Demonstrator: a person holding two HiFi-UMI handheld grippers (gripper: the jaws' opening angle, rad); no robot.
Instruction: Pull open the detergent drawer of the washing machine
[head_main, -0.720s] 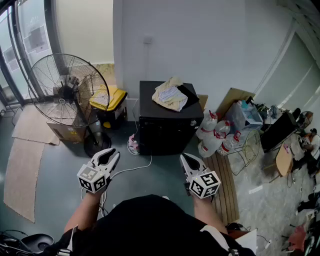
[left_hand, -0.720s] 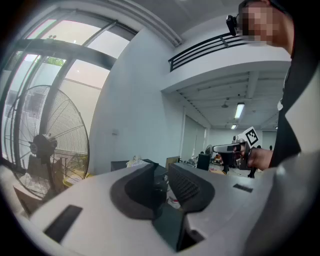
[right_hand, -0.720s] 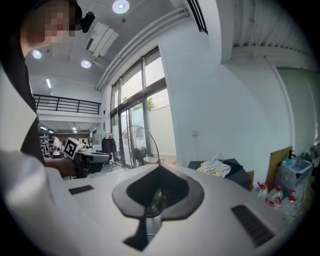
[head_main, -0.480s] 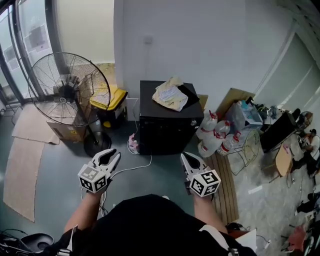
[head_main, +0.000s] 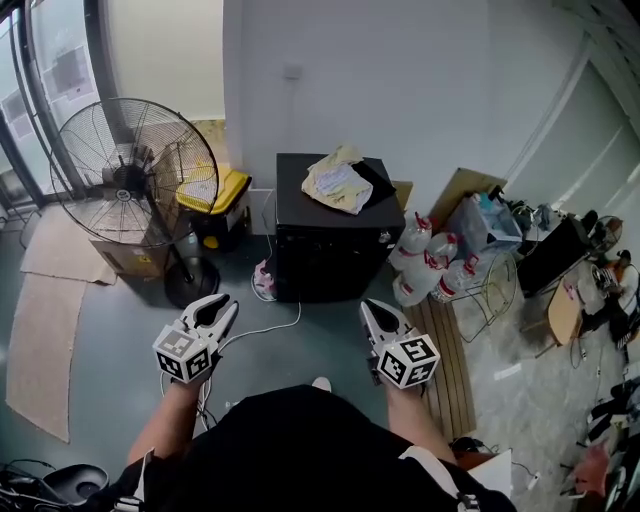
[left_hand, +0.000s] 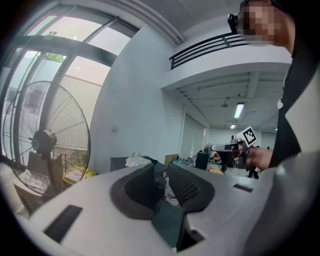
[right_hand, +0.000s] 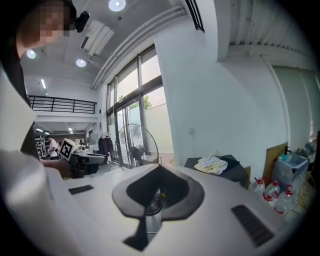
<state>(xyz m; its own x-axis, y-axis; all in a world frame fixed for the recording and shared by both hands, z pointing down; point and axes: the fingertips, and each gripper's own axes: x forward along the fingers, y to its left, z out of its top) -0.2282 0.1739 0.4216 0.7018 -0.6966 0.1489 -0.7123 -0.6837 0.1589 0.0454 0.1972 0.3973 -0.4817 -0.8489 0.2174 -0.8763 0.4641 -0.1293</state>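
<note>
Washing machine (head_main: 330, 262) well ahead of jaws

A cloth (head_main: 338, 182) hides part of the machine (head_main: 330, 255) top; its drawer is too small to make out.

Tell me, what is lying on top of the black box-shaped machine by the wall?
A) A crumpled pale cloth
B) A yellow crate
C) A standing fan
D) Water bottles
A: a crumpled pale cloth lies on the top of the black machine. The water bottles stand on the floor to its right, and the fan and the yellow crate are on the floor to its left.
</note>
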